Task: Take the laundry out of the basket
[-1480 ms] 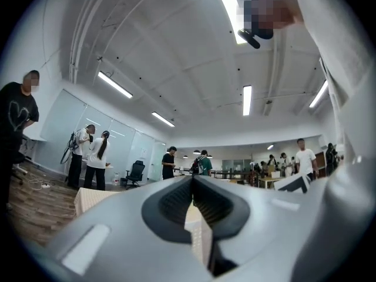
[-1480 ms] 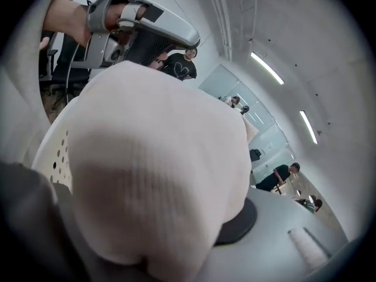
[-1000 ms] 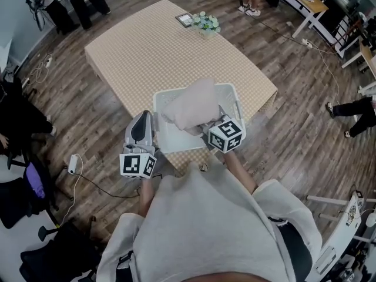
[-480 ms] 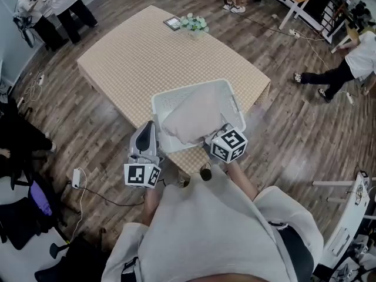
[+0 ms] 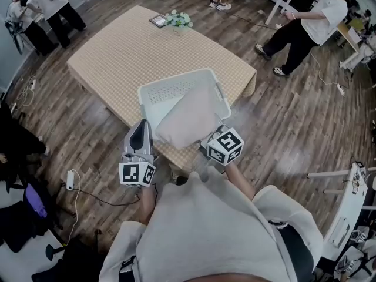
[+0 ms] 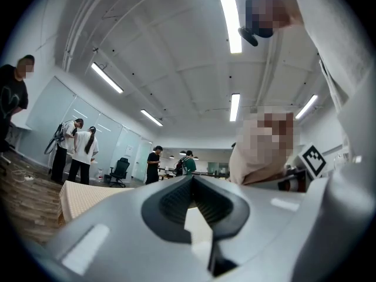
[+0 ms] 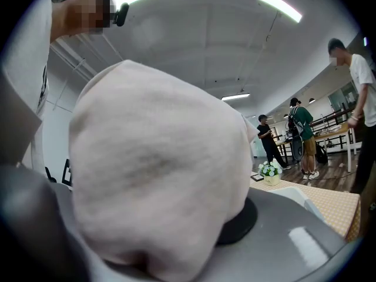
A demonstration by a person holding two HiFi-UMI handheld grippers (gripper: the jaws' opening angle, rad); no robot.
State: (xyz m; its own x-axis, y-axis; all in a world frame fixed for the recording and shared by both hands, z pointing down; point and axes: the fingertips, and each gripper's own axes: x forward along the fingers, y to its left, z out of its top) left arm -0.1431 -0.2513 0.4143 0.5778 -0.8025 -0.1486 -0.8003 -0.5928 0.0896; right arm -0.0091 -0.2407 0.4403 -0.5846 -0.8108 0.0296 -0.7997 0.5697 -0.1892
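Observation:
A white laundry basket (image 5: pixel 170 90) stands at the near edge of the table (image 5: pixel 111 51). A pale pink cloth (image 5: pixel 187 118) hangs bunched over the basket's near right rim, lifted above it. My right gripper (image 5: pixel 205 144) is shut on the cloth's near end. In the right gripper view the cloth (image 7: pixel 158 169) fills the space between the jaws and hides them. My left gripper (image 5: pixel 141 135) is left of the basket's near corner, off the table's edge, apart from the cloth. In the left gripper view, the left gripper (image 6: pixel 191 181) has its jaws together with nothing in them.
The table wears a beige checked cover; a small flower pot (image 5: pixel 178 20) and a picture frame (image 5: pixel 157 20) sit at its far end. Several people stand around the room. A white power strip (image 5: pixel 70 180) with its cable lies on the wood floor at my left.
The right gripper has drawn the pink cloth toward me and further over the basket's near rim. The basket and table now sit further from me. The left gripper keeps its place beside the basket.

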